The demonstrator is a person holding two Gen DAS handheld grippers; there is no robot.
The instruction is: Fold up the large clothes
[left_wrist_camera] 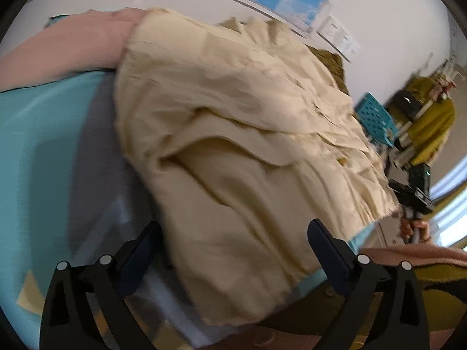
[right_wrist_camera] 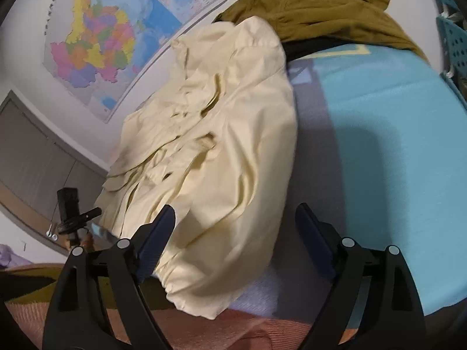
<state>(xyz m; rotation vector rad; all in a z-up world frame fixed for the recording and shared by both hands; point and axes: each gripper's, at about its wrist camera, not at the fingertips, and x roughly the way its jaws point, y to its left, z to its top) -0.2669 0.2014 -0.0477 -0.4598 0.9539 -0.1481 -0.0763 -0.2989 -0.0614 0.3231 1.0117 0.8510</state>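
Cream cloth, one big wrinkled shirt [left_wrist_camera: 242, 151], lies in a heap on the blue table cover [left_wrist_camera: 52, 134]. One olive-green garment [right_wrist_camera: 318, 8] sits bunched at the far end of the table, touching the cream one. One pink cloth [left_wrist_camera: 64, 46] lies beside the shirt on the other side. On the wall hang two maps; the colourful one [right_wrist_camera: 90, 43] is easy to see.

The left gripper [left_wrist_camera: 233, 242] hangs over the shirt's near part with its two fingers wide apart, pinching nothing. The right gripper [right_wrist_camera: 236, 227] also has its fingers spread wide, cloth lying loose below them. To one side of the shirt the blue cover is bare, with room to move. The shirt's near hem reaches the table's front edge. One blue basket [left_wrist_camera: 376, 116] stands past the table.
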